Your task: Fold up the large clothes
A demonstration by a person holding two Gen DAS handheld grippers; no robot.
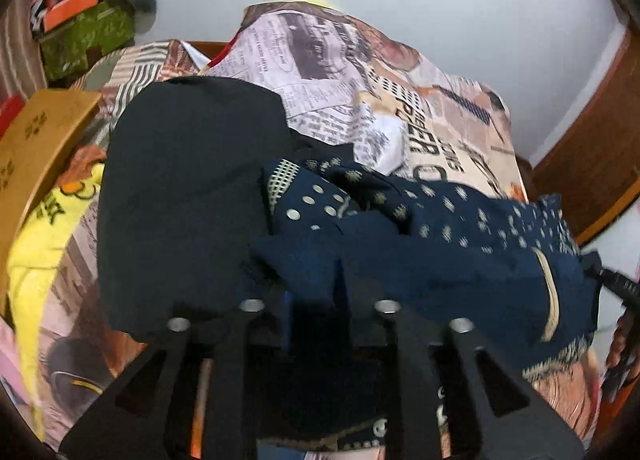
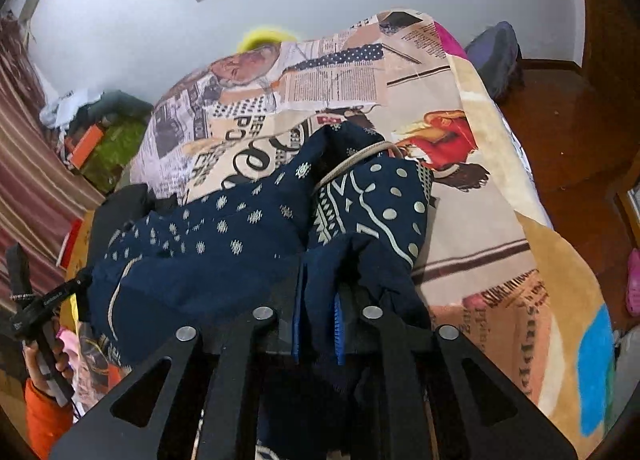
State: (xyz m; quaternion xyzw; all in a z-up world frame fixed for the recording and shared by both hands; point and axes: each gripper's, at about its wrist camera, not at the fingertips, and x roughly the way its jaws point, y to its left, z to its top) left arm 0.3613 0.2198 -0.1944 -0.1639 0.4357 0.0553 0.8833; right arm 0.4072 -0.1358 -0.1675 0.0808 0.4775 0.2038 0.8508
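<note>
Both grippers, left gripper [image 1: 316,296] & right gripper [image 2: 318,308], pinch the blue dress [image 2: 248,228], held bunched just over the bed [image 2: 480,252]. Thick cloth could slip out, or land crooked on the black cloth [image 1: 188,188] nearby.

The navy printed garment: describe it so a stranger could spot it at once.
Start at the bed with its newspaper-print cover. Near its front edge lies a plain black cloth; beside it is the navy garment, bunched between both tools. Pale dots and a patterned border set it apart.
</note>
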